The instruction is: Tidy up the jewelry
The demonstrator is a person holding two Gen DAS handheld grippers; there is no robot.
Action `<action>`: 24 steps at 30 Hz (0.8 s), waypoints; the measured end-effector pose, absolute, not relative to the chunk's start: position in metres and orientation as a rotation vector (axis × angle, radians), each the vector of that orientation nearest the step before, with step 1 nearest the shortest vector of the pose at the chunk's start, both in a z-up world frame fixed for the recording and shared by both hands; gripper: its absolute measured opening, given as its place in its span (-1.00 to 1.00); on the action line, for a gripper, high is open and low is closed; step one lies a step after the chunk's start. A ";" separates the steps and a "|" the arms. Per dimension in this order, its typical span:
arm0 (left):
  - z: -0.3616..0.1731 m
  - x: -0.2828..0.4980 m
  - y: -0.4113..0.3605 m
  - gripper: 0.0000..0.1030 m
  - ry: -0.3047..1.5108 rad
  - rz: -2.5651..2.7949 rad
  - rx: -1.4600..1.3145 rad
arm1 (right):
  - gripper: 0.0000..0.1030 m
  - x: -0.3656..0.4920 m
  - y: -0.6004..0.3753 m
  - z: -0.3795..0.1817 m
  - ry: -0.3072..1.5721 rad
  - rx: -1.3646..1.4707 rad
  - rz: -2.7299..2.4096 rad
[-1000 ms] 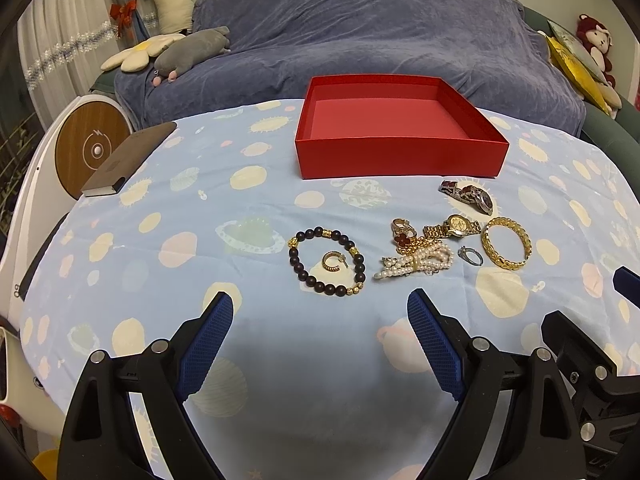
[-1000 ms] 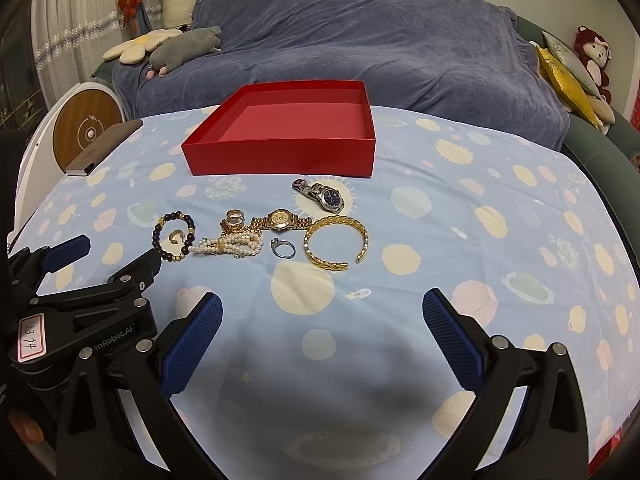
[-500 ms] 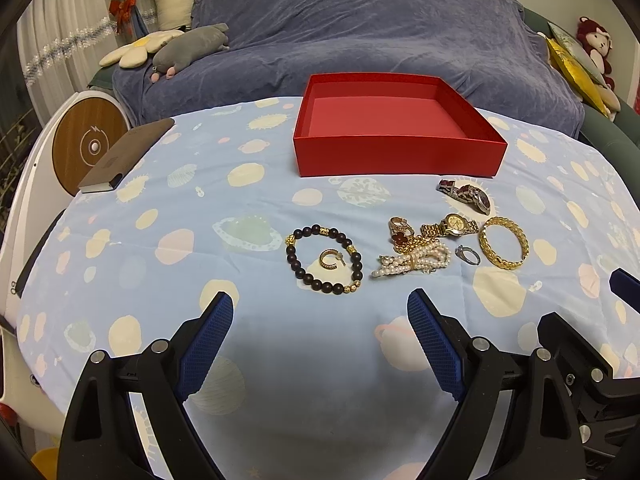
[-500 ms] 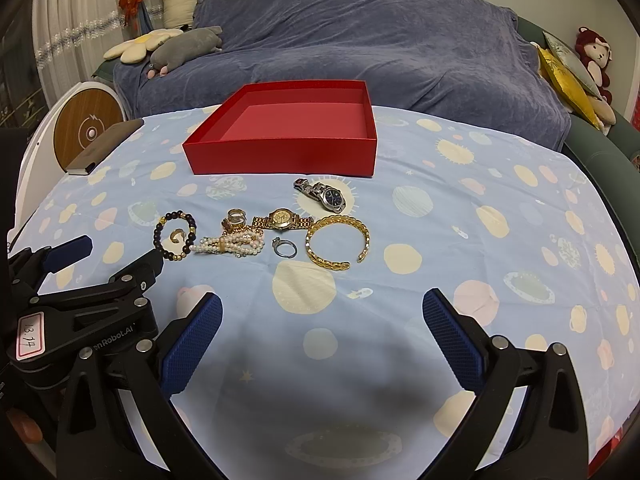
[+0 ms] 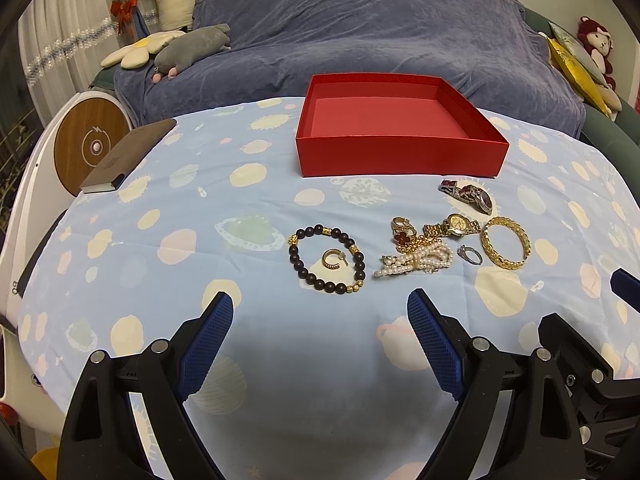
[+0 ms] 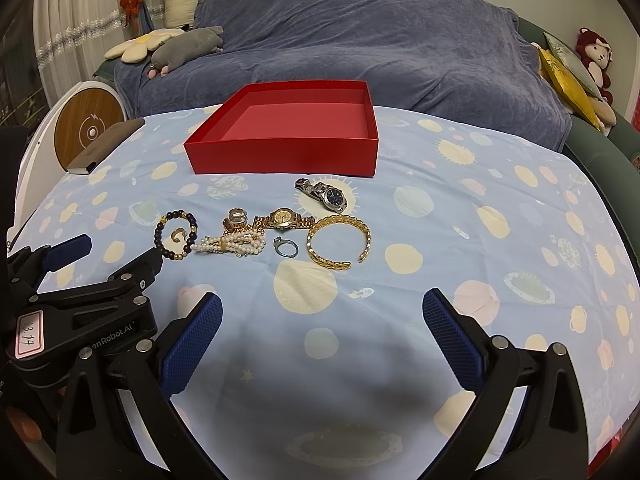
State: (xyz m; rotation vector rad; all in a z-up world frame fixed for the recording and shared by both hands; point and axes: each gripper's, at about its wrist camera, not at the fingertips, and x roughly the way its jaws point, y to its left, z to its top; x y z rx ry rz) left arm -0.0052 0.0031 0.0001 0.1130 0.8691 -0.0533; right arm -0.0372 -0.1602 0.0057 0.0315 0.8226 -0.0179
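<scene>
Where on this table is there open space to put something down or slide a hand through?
Bare cloth lies left of the beaded bracelet, toward the notebook, and right of the gold bangle. The red box holds nothing. A clear strip runs between the box and the bracelet. It is crowded from the pearl strand to the bangle, pieces nearly touching.

Shiny gold-metal bangle (image 6: 338, 242), matt red box (image 6: 288, 152)
</scene>
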 end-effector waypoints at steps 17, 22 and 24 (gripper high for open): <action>-0.001 -0.006 0.004 0.67 0.868 -0.051 0.113 | 0.90 -0.037 -0.160 0.006 0.822 0.031 -0.018; -0.001 -0.005 0.005 0.67 0.870 -0.051 0.112 | 0.90 -0.037 -0.160 0.005 0.822 0.031 -0.018; -0.001 -0.005 0.005 0.67 0.870 -0.051 0.112 | 0.90 -0.037 -0.160 0.005 0.822 0.032 -0.018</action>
